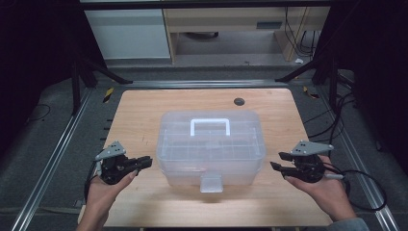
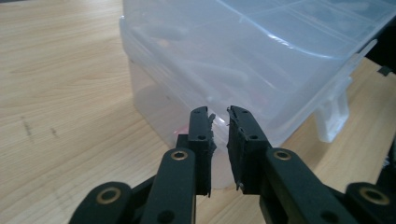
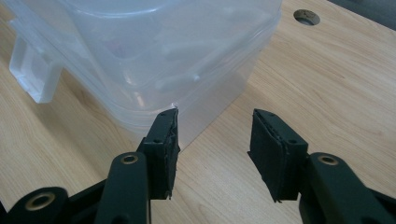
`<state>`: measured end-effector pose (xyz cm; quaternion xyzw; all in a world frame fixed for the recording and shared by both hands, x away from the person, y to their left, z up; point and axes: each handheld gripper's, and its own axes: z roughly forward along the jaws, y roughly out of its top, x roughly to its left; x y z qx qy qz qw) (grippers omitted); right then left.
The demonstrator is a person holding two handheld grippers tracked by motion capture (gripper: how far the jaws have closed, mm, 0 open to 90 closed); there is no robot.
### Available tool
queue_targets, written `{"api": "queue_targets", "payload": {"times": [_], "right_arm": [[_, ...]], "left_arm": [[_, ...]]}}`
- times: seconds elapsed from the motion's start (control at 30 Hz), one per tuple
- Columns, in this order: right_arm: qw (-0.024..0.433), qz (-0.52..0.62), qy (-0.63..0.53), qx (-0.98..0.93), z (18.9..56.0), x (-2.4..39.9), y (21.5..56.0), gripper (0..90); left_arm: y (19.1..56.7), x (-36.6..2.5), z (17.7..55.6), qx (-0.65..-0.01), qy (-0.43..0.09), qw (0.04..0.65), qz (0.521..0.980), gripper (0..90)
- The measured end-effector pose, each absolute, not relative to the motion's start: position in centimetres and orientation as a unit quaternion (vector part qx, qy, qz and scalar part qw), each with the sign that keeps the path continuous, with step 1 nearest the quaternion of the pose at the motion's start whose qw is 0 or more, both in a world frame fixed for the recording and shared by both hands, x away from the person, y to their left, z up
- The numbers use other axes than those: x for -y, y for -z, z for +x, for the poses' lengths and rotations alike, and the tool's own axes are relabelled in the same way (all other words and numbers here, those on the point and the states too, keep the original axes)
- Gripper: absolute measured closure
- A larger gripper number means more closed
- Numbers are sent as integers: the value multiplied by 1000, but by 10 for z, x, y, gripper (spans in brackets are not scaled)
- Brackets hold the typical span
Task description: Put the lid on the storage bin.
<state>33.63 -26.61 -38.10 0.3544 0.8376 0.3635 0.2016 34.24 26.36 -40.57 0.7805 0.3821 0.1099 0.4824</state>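
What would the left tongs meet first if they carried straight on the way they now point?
Most likely the left end wall of the clear plastic box, which lies directly ahead of the left tongs. The gap looks small, though depth is hard to judge.

Contents inside the translucent box (image 1: 210, 144) stay blurred.

The setting is presenting as a laboratory recording station. A wooden table (image 1: 144, 110) with a cable hole (image 1: 239, 101) is sitting inside an aluminium rail frame (image 1: 57, 144); black curtains are enclosing both sides, cables (image 1: 300, 43) are trailing across grey flooring, and pale cabinets (image 1: 127, 31) are standing behind.
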Motion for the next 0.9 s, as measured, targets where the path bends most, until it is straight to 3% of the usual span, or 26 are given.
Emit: {"api": "queue_targets", "payload": {"times": [0.13,0.3,0.43,0.67,0.9], "right_arm": [[203,358,-360,-837,337,267,382,499],[211,365,-355,-835,339,268,383,446],[220,377,-346,-830,342,269,384,377],[232,404,-331,-821,349,274,386,309],[232,438,-309,-811,366,285,397,288]], "left_arm": [[404,-266,343,-386,-127,475,781,746],[403,-269,346,-396,-156,456,782,632],[403,-269,354,-393,-192,428,790,413],[412,-267,368,-419,-200,364,807,139],[429,-271,384,-430,-198,324,819,96]]}}
